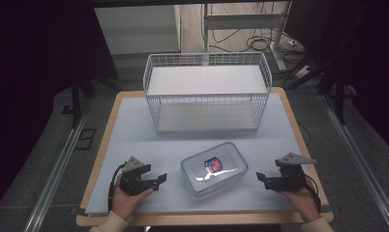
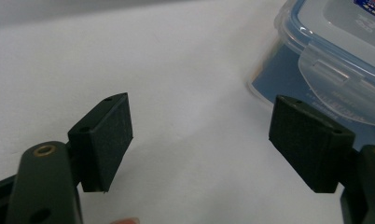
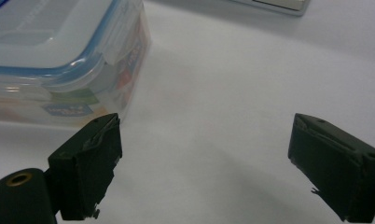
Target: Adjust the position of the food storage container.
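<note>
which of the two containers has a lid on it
The clear plastic box with the blue-rimmed snap lid, lying between the grippers. The white wire basket behind it is open on top.

Dim room w/ dark edges in high view, overhead light on white table (image 1: 134,140), glare on container lid (image 1: 214,166); both gripper views soft, container blurred beyond left gripper (image 2: 199,140) and right gripper (image 3: 204,154), faint shadows beneath.

high view: fixed above the near table edge, looks forward and down, far | left gripper view: low, close, looks along the white mat | right gripper view: same, opposite side | shared: container (image 1: 214,168) (image 2: 332,60) (image 3: 59,56)
</note>
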`<state>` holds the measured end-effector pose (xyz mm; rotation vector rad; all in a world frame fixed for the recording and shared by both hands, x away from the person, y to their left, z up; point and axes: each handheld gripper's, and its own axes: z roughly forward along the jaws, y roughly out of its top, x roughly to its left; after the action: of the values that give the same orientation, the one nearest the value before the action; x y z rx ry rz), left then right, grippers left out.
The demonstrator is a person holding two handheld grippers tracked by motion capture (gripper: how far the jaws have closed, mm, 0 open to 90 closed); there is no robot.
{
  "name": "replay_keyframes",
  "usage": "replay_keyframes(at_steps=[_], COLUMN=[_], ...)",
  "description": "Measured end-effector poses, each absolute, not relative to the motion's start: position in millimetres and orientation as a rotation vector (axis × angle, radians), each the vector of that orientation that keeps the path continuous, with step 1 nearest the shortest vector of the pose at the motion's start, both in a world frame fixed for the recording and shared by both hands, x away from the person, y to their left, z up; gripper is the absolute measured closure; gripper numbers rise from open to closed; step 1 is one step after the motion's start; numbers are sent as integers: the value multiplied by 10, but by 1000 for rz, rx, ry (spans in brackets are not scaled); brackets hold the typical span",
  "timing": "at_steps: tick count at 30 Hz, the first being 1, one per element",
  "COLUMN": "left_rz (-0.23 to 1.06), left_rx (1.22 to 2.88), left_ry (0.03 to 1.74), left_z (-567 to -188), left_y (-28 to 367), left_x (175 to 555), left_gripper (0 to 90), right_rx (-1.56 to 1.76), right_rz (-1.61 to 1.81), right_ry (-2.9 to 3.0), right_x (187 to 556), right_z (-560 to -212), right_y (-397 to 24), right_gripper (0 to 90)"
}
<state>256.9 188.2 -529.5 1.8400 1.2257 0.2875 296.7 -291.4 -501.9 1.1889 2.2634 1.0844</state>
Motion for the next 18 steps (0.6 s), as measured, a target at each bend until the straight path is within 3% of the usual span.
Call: replay_keyframes(at_steps=[18], left_rz=[309], left_rx=[1781], left_ry=[1232], left_z=[-5129], left_y=[1867], left_x=[2489], left_gripper=[209], right_rx=[1181], right_rz=[1095], right_ry=[2240], right_x=[2855], right_z=[-5017], right_y=[-2939], right_gripper=[136])
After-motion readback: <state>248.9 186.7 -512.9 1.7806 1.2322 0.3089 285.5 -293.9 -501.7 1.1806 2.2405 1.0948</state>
